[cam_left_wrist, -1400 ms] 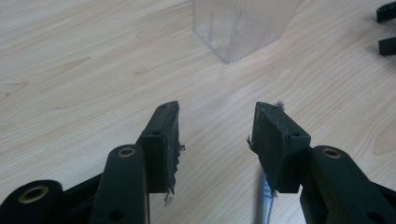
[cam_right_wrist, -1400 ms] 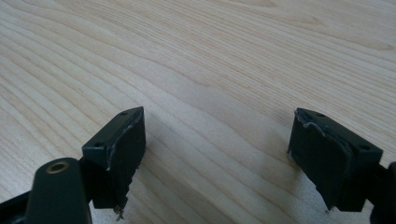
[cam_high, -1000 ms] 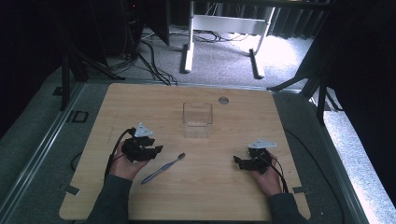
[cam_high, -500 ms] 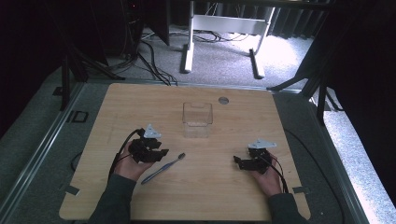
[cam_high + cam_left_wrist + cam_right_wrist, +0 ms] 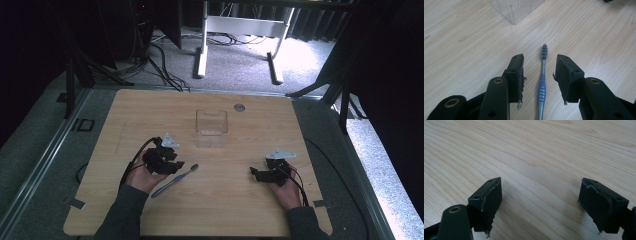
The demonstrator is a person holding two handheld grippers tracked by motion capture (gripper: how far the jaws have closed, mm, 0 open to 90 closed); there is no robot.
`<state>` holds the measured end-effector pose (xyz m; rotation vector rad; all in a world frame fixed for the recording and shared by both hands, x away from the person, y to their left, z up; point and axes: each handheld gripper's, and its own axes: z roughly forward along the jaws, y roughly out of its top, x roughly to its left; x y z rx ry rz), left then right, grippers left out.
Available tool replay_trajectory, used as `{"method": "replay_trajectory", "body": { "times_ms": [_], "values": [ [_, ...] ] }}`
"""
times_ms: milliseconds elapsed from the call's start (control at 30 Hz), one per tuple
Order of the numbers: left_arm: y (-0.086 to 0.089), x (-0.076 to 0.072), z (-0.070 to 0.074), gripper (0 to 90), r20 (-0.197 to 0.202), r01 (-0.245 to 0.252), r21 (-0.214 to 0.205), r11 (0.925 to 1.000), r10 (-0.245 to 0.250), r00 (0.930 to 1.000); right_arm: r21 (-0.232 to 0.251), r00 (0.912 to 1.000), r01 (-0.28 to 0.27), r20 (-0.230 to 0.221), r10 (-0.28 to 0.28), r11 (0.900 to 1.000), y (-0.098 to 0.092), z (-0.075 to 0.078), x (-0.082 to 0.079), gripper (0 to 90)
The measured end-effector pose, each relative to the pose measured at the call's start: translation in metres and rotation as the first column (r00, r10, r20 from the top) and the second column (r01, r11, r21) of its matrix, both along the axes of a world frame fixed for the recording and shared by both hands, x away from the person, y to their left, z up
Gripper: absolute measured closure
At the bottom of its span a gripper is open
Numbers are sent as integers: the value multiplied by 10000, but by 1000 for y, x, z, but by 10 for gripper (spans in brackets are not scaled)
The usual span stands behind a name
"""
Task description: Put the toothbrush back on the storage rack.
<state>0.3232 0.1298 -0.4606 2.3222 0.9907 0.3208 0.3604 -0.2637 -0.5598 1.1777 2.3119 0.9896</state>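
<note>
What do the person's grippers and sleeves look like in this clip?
Both the left gripper and right gripper are black, each topped by a grey three-cornered plate and trailing a black cable. Up close, the jaws are blocky black links with brass-coloured rivets, and the dark pads look frayed at the edges. The person wears dark grey-green long sleeves.
</note>
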Motion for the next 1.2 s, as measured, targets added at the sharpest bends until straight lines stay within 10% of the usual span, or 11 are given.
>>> {"method": "replay_trajectory", "body": {
  "times_ms": [1200],
  "values": [
    [-23,20,-7,624,-1183,785,1193,9897,-643,9909,10,10000,19,-9,-19,10000,1,0,2,186]
  ]
}}
